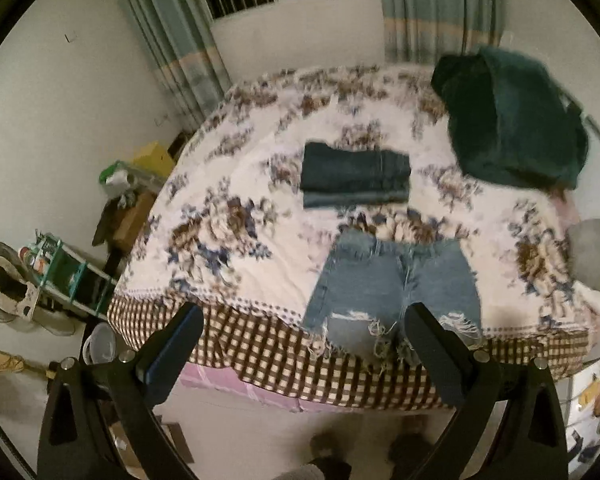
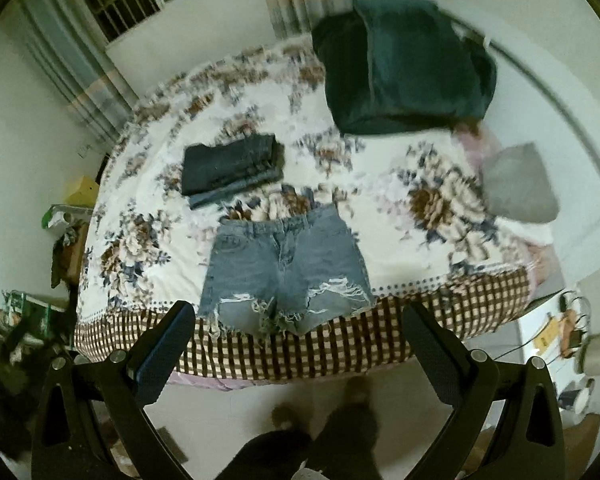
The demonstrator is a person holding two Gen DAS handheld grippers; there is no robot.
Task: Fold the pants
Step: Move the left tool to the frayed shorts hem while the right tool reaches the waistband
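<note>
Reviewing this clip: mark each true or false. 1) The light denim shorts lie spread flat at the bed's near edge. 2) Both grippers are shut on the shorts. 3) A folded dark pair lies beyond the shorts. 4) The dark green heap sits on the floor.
1) True: the denim shorts lie flat, frayed hems toward the camera.
2) False: the left gripper and right gripper are open, holding nothing.
3) True: the folded dark jeans lie beyond.
4) False: the dark green heap sits on the bed.

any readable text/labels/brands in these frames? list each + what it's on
None readable.
Denim shorts: no legible tag or label.
Folded dark jeans: no legible label.
Green-white package beside the bed: print too blurred.
Items on the teal shelf: labels too small and blurred.
</note>
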